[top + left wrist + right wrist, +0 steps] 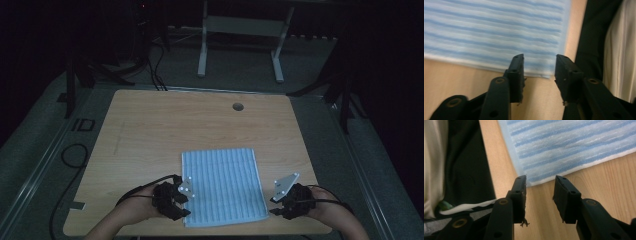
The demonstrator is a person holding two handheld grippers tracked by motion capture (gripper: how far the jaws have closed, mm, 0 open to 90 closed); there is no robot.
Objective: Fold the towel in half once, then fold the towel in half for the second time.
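A blue and white striped towel lies flat on the wooden table, near its front edge. My left gripper is open at the towel's near left corner. In the left gripper view that corner of the towel sits just beyond the gap between my jaws. My right gripper is open at the near right corner. In the right gripper view the towel ends in a corner just ahead of the open gripper, with bare wood between the jaws.
A round cable hole sits near the table's far edge. A white desk frame stands on the floor behind the table. Black cables lie on the floor at the left. The person's dark and white clothing is close to the front edge.
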